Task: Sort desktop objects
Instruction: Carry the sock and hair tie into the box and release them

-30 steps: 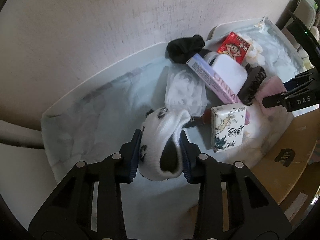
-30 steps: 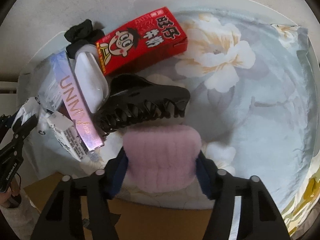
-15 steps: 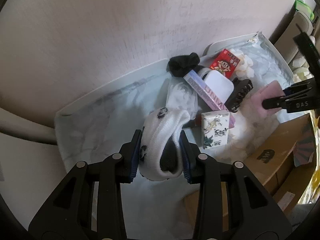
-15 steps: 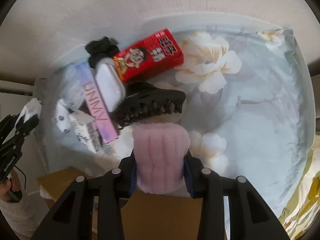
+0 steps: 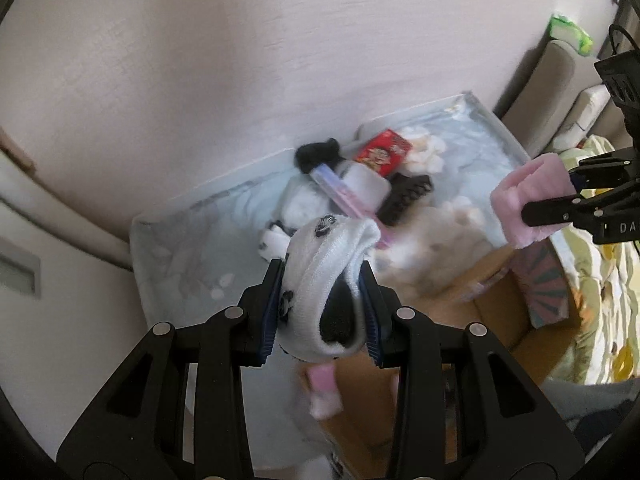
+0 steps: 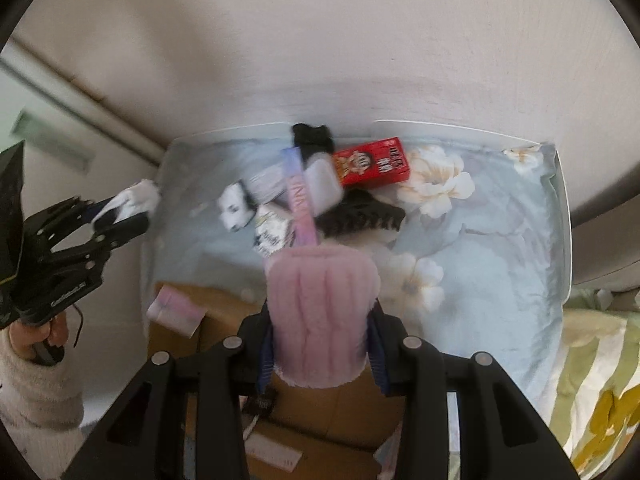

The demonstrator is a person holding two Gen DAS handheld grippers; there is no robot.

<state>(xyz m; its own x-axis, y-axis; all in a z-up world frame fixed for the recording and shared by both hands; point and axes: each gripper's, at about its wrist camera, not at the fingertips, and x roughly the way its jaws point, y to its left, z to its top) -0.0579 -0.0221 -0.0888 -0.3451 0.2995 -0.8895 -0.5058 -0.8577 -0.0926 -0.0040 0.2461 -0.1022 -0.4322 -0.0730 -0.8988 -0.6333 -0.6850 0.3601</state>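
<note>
Both grippers are busy with carrying, so I think the step in hand is the transfer from the table to the box. The left gripper (image 5: 322, 312) is closed on a white sock (image 5: 320, 280) with small dark marks; the sock bulges out between the two fingers and hangs above the near edge of the table (image 6: 500, 272). The right gripper (image 6: 320, 344) is closed on a pink fluffy band (image 6: 322, 312), also lifted clear of the table.

Under both grippers stands an open cardboard box (image 6: 224, 320), just beside the table edge. Inside it I can see a pinkish packet (image 6: 176, 310) near one corner and a white slip of paper lower down; the rest is hidden or blurred. My guess is that the next move calls for bringing each gripper over the opening and then letting go, and soft things may cling to the pads.

The other things lie close together on the flowered cloth of the table: a red carton (image 6: 372, 164), a black hair claw (image 6: 360, 214), a long lilac box (image 6: 300, 200), a white case (image 6: 322, 178), a black sock (image 6: 312, 138) and a small patterned box (image 6: 272, 234).
</note>
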